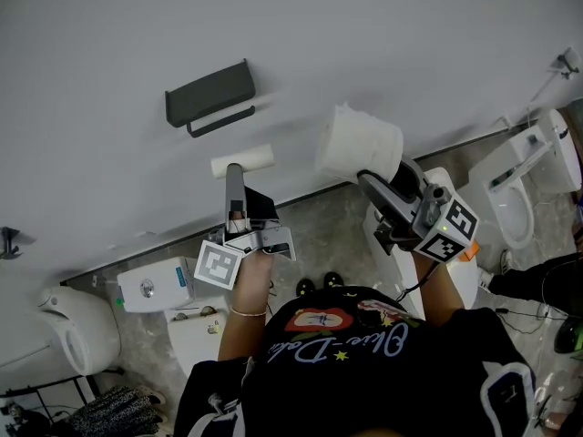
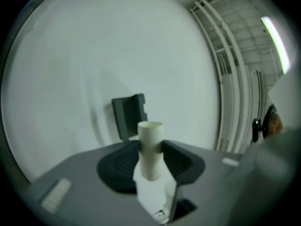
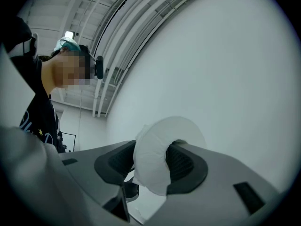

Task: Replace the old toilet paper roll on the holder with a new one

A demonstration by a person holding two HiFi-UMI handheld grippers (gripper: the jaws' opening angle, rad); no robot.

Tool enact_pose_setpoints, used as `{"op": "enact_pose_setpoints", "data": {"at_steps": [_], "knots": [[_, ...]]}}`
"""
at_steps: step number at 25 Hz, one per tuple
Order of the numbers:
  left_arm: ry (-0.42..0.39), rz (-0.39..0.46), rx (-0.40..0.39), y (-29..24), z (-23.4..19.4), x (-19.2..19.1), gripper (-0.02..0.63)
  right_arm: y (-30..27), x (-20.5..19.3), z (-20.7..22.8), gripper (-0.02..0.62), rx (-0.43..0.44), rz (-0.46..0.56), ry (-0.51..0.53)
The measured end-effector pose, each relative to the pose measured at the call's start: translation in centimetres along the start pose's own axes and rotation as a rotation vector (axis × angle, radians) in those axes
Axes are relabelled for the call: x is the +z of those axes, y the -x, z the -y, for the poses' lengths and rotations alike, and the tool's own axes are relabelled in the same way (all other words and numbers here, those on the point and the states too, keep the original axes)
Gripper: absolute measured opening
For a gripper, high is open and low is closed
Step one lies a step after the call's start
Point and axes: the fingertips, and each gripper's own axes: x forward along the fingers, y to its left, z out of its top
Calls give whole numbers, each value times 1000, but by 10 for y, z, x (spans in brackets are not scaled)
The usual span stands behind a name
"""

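Note:
The dark grey holder [image 1: 211,96] hangs on the white wall with its bar bare. It also shows in the left gripper view as the holder [image 2: 129,114], just behind the jaws. My left gripper [image 1: 235,176] is below it, shut on the old roll [image 1: 242,160], a nearly bare cardboard tube [image 2: 150,147] with a little paper left on it. The tube stands out beyond the jaws. To the right, my right gripper [image 1: 373,178] is shut on the full new roll [image 1: 359,144], held up near the wall. The jaws press into the soft white roll [image 3: 157,159] from both sides.
A white toilet [image 1: 77,326] stands at the lower left with a white cistern box [image 1: 155,285] beside it. Another toilet [image 1: 524,185] is at the right. A small hook [image 1: 7,239] sticks out of the wall at far left.

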Motion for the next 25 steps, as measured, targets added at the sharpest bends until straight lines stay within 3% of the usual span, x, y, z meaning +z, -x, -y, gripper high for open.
{"op": "enact_pose_setpoints", "data": {"at_steps": [9,25], "knots": [[-61,85,-23,33,31,22,145,-13,-3,-3,209,50,-4,-27],[-7,152,-87,46,58,34,147,-15,-7,1,209,63,-18,-44]]}}
